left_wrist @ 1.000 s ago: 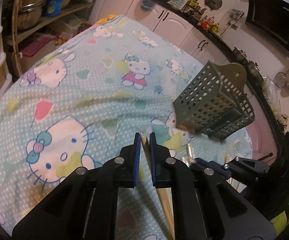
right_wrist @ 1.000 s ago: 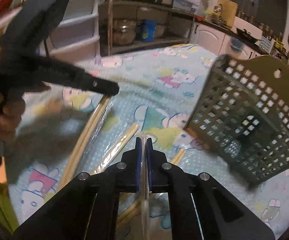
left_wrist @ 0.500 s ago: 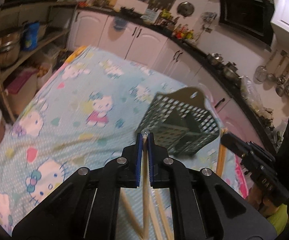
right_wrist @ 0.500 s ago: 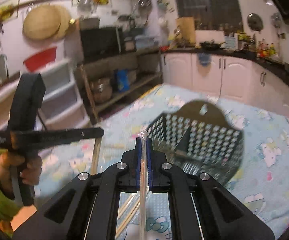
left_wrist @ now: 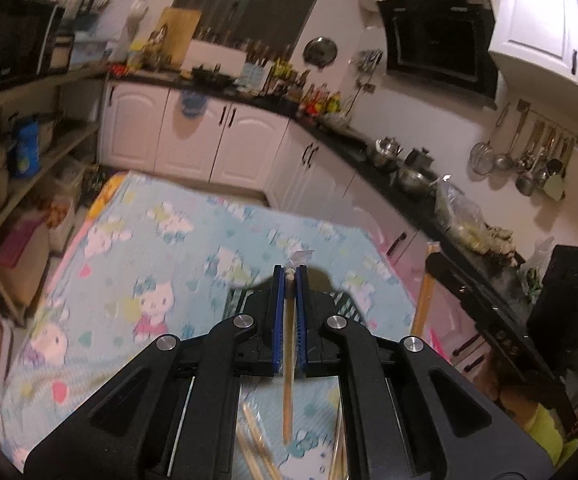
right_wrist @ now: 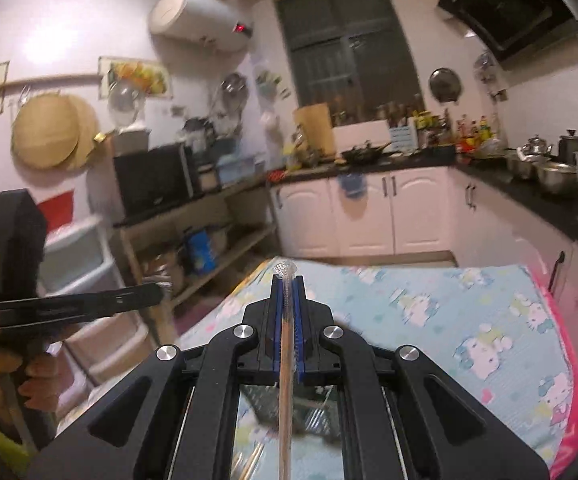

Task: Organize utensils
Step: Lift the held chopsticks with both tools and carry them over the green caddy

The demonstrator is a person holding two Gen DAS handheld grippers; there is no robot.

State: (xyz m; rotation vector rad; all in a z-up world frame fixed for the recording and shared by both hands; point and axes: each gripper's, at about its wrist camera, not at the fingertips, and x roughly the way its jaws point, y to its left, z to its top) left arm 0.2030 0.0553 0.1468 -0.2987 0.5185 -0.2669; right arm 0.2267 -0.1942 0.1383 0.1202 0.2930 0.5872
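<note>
My left gripper (left_wrist: 289,274) is shut on a plastic-wrapped pair of wooden chopsticks (left_wrist: 287,392) that hangs down toward the table. My right gripper (right_wrist: 287,282) is shut on another wrapped chopstick pair (right_wrist: 285,400), also hanging down. The grey perforated utensil basket (left_wrist: 345,302) is mostly hidden behind the left gripper's fingers; in the right wrist view its grid (right_wrist: 309,412) shows below the fingers. More wrapped chopsticks (left_wrist: 257,452) lie on the Hello Kitty tablecloth (left_wrist: 149,248) below. The right gripper's chopsticks also show in the left wrist view (left_wrist: 423,296).
White kitchen cabinets (left_wrist: 209,140) and a dark counter with pots and bottles run behind the table. A shelf rack with pots (left_wrist: 5,168) and plastic drawers (right_wrist: 85,264) stand to the left. The other hand-held gripper (right_wrist: 49,304) is at the left of the right wrist view.
Both grippers have lifted and tilted upward, each with its chopsticks. The basket has dropped from plain view to behind and below the fingers.
</note>
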